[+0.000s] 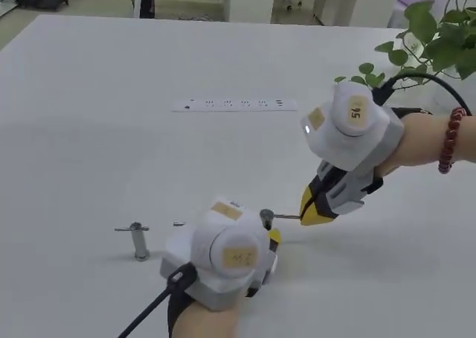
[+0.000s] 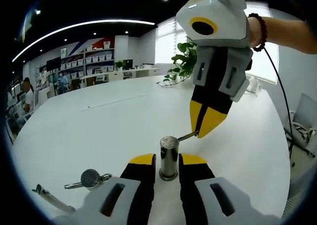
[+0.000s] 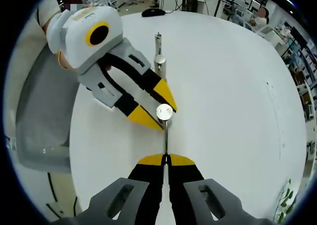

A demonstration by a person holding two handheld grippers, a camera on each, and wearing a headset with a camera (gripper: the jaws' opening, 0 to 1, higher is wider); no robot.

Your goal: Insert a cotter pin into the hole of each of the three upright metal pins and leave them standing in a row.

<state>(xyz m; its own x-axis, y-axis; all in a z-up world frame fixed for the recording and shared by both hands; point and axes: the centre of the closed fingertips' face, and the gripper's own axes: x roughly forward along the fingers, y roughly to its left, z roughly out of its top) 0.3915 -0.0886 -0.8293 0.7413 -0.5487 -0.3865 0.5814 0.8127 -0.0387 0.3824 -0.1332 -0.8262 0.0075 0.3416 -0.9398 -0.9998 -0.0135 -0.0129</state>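
a: what's the setting?
b: a wide white bench [image 1: 89, 92] in a bright office, with a plant [image 1: 439, 33] beside it.
a: and the tongs?
b: the left tongs [image 2: 168, 159] grip an upright pin [image 2: 169, 148] low down. the right tongs [image 3: 166, 159], pinched shut on a cotter pin [image 3: 166, 136], hold it level, its tip touching the pin's head. in the hole or not, i can't tell.
a: any others?
b: a second pin [image 1: 138, 241], further left, already carries one.

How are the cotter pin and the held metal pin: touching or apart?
Touching. In the left gripper view the cotter pin runs into the held metal pin, no gap.
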